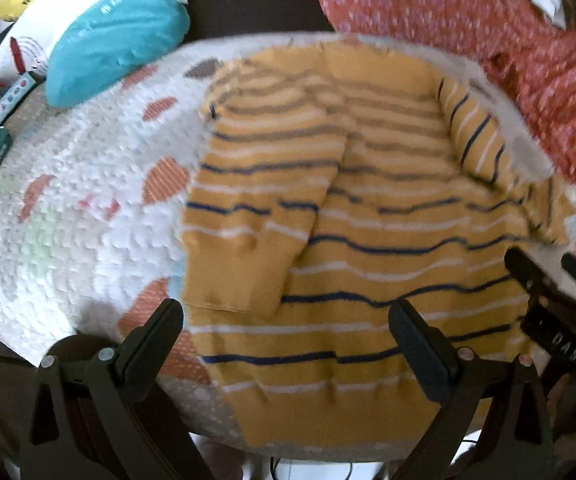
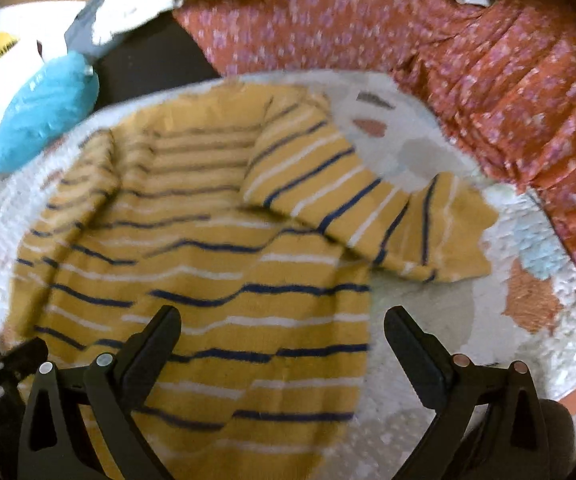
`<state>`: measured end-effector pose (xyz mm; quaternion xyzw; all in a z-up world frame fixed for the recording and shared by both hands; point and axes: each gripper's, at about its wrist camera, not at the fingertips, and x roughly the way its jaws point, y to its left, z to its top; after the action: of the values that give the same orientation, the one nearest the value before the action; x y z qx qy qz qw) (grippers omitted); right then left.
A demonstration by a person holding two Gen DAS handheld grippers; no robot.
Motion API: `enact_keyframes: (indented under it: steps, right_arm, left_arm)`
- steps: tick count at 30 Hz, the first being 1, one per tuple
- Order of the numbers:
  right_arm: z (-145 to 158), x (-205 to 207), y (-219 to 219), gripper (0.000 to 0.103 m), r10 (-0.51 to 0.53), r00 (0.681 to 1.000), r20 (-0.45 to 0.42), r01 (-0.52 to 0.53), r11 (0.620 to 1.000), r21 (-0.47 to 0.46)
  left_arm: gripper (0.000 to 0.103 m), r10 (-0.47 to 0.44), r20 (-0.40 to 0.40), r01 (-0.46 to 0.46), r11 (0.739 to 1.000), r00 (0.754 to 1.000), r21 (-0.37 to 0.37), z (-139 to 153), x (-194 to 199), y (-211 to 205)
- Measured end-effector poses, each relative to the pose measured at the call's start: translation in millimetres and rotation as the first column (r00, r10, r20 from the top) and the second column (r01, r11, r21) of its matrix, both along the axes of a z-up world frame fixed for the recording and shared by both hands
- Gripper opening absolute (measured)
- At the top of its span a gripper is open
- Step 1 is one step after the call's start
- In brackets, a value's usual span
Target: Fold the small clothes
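Note:
A small mustard-yellow sweater with navy and white stripes (image 1: 367,216) lies flat on a white quilted mat (image 1: 88,184). Its left sleeve (image 1: 264,184) is folded in over the body; its right sleeve (image 2: 371,208) sticks out to the right. My left gripper (image 1: 286,334) is open and empty, just above the sweater's lower hem. My right gripper (image 2: 282,340) is open and empty over the sweater's lower right edge (image 2: 288,300). The right gripper also shows in the left wrist view (image 1: 555,280), at the sweater's right side.
The mat (image 2: 467,312) has orange and pale blue patches. An orange floral cloth (image 2: 467,60) is heaped at the back right, also in the left wrist view (image 1: 487,28). A turquoise bag (image 1: 116,36) and white packages (image 1: 28,28) lie at the back left.

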<state>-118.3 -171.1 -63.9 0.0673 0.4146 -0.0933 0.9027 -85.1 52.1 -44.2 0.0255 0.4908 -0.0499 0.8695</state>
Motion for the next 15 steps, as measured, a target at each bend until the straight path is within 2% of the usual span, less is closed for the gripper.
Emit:
enact_keyframes:
  steps: [3,7,12,15]
  right_arm:
    - [20.7,-5.0,8.7,0.102,0.020,0.999,-0.026,-0.019,1.000,0.013]
    - [47.1,-12.7,18.5,0.102,0.030,0.999,0.013,-0.030,0.999,0.014]
    - [68.8,-27.6,23.8,0.102,0.028,0.997,0.071,-0.031,0.999,0.035]
    - [77.4,-31.8,26.6,0.102,0.028,0.997,0.065,-0.031,0.999,0.035]
  left_arm:
    - [0.102,0.024,0.045,-0.024,1.000,0.999,-0.013,26.2,-8.7,8.6]
    - [0.103,0.041,0.086,-0.036,0.998,0.995,-0.057,64.8,-22.5,17.2]
    - [0.103,0.041,0.119,-0.032,0.997,0.992,-0.071,91.1,-36.7,14.0]
    - [0.103,0.027,0.133,-0.019,0.998,0.991,-0.063,97.8,-42.8,8.6]
